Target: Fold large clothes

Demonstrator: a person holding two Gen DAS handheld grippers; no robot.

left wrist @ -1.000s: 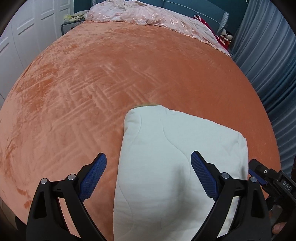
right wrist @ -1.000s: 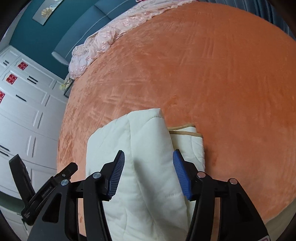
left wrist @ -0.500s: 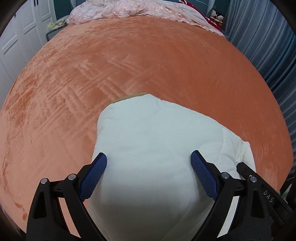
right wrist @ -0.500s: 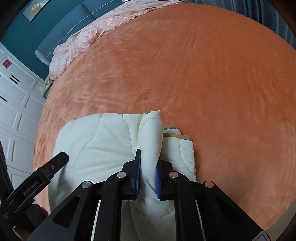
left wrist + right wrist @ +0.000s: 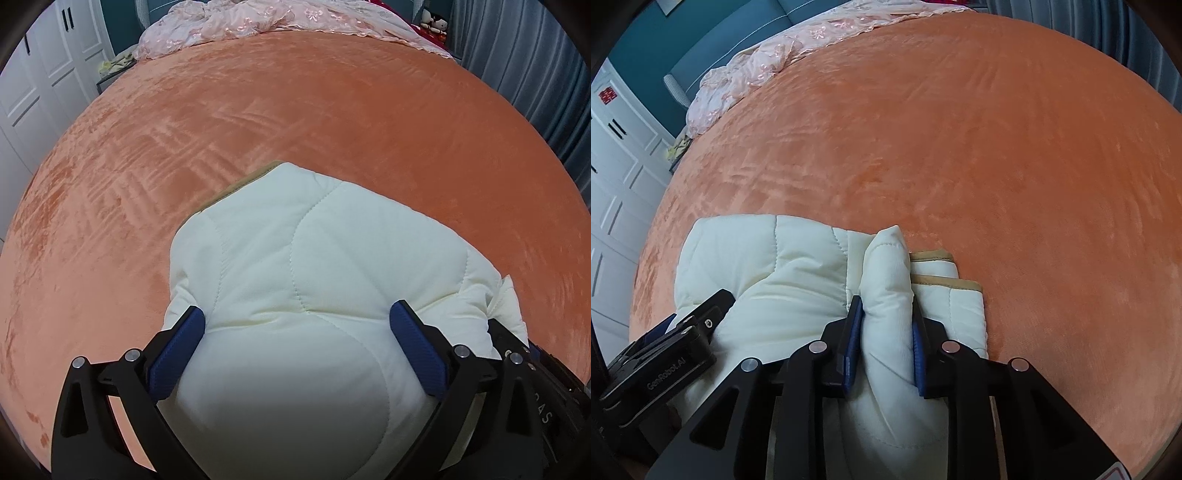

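A cream quilted garment (image 5: 314, 240) lies folded into a thick bundle on the orange bed cover (image 5: 332, 110). My left gripper (image 5: 295, 312) points steeply down over it. Its jaws are opening wide, and the puffy bulk bulges up between the blue pads (image 5: 177, 350). In the right wrist view the same garment (image 5: 757, 266) shows tan trim (image 5: 960, 284) at its right edge. My right gripper (image 5: 885, 304) pinches an upright fold of the garment between its pads. Those jaws are opening slightly, while the fabric stays squeezed.
The orange cover (image 5: 960, 147) stretches far beyond the bundle. A crumpled pink quilt (image 5: 277, 18) lies at the head of the bed. White wardrobe doors (image 5: 37, 92) stand on the left and grey-blue curtains (image 5: 535, 74) hang on the right.
Both grippers sank toward the garment. The right jaws, wide a second ago, closed on a raised fold. The left gripper moved over the bundle's bulk, which now fills its jaws.
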